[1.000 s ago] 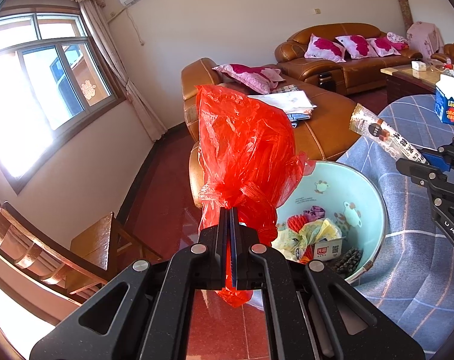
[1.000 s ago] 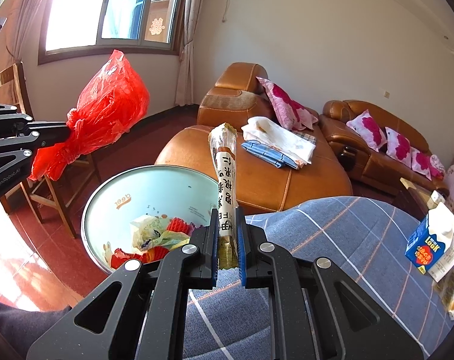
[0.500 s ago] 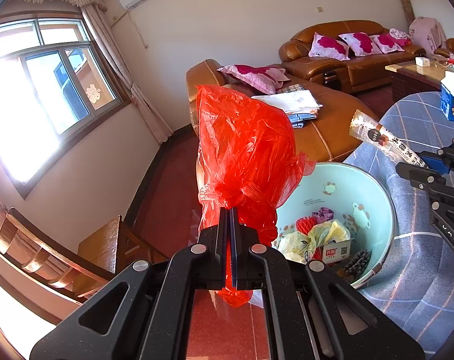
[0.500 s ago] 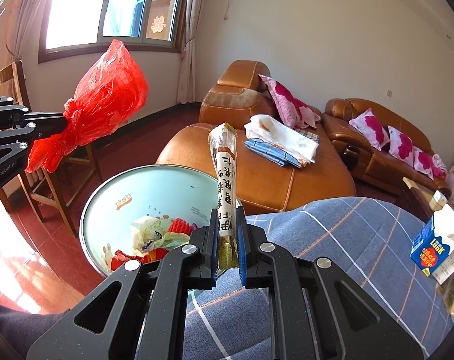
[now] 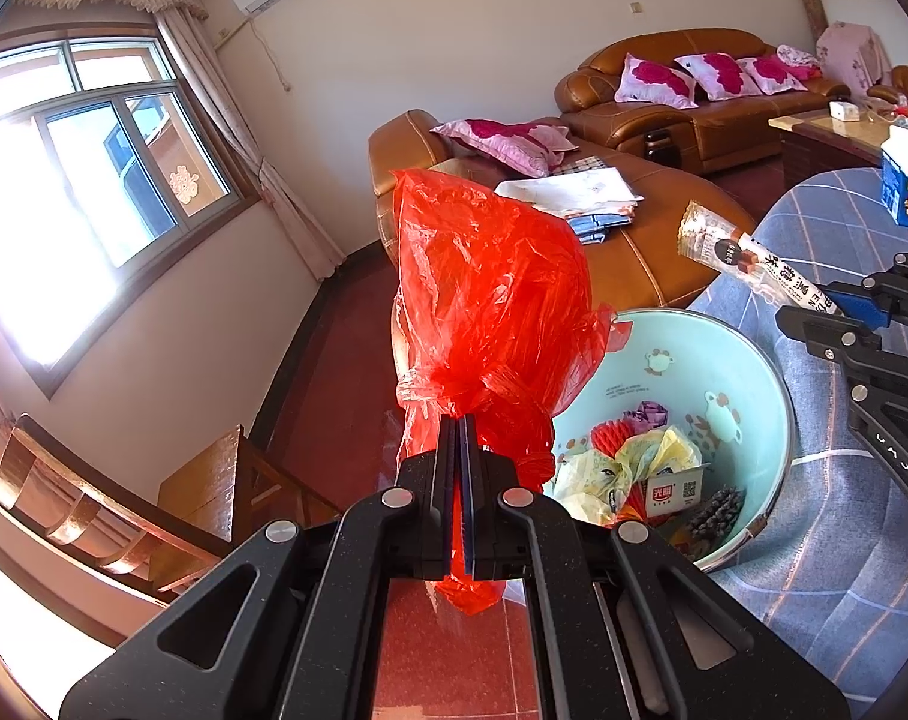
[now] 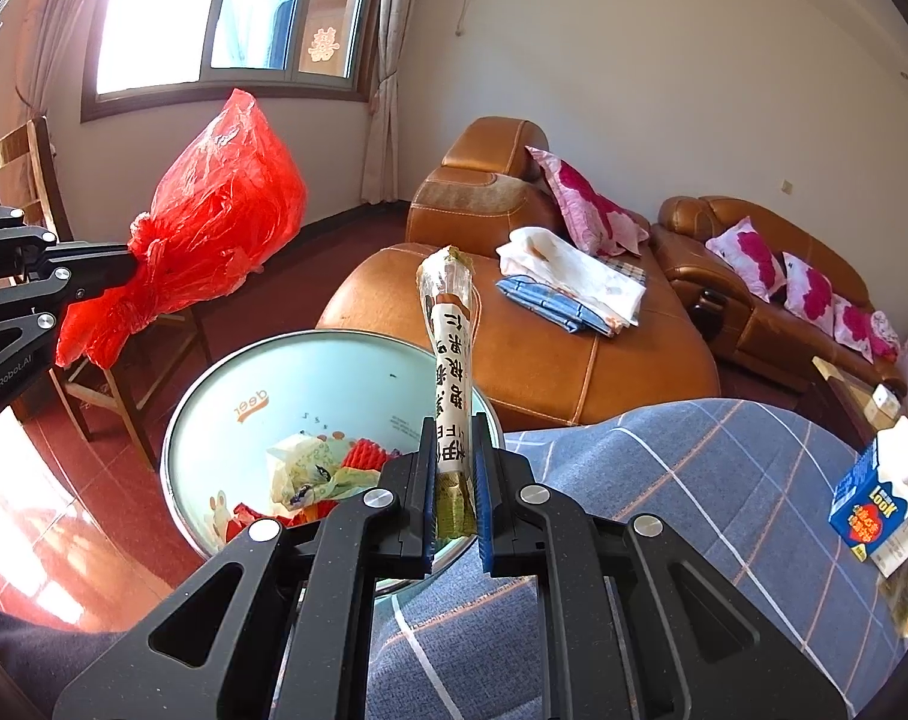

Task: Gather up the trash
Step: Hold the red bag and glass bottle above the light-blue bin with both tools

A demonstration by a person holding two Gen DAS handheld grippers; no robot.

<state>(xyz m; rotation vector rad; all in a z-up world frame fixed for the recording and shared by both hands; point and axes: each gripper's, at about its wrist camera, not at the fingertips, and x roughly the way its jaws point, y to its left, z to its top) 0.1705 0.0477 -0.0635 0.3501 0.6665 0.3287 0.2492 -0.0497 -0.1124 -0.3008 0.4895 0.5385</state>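
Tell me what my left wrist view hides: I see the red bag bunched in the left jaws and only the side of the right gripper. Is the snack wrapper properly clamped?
Observer: Yes. In the right wrist view the right gripper is shut on the long snack wrapper, pinching its lower end; the rest sticks up and forward.
Operator: Where is the wrapper relative to the bin?
Observer: Its held end sits above the near rim of the pale blue bin, at the edge of the checked tablecloth.
Operator: And my red bag?
Observer: The left gripper holds the red bag out to the bin's left, above a wooden chair, not over the opening.
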